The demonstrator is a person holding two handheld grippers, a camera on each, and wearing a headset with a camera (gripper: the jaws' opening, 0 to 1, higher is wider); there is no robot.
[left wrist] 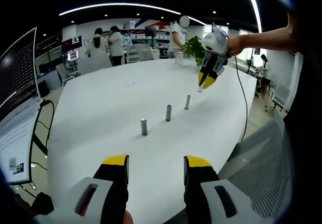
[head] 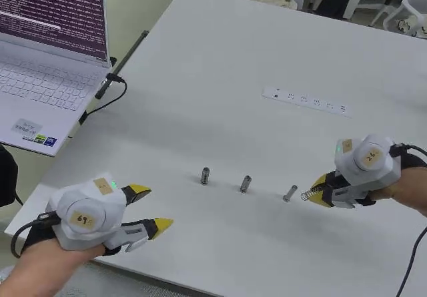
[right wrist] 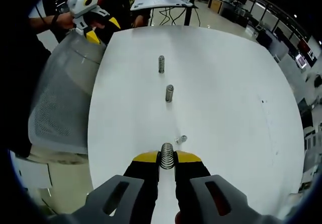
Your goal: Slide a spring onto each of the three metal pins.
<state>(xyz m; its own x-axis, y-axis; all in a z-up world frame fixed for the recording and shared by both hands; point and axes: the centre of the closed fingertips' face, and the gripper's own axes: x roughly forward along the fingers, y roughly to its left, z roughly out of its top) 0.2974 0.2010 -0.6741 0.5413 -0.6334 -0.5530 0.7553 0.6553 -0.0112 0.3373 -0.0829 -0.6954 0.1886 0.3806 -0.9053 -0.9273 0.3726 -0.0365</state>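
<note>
Three metal pins stand in a row on the white table. The left pin [head: 205, 175] and the middle pin [head: 245, 183] each carry a spring. The right pin [head: 290, 193] is bare and leans a little. My right gripper [head: 315, 195] is shut on a spring [head: 307, 195], whose free end points at the bare pin from just to its right. In the right gripper view the spring [right wrist: 167, 156] sits between the yellow tips, with the bare pin [right wrist: 183, 139] just ahead. My left gripper [head: 155, 209] hangs open and empty at the table's near left edge.
An open laptop [head: 47, 57] with a cable sits at the far left. A white power strip [head: 307, 101] lies beyond the pins. A mesh chair [right wrist: 65, 93] stands beside the table. People stand at the far end of the room [left wrist: 108, 43].
</note>
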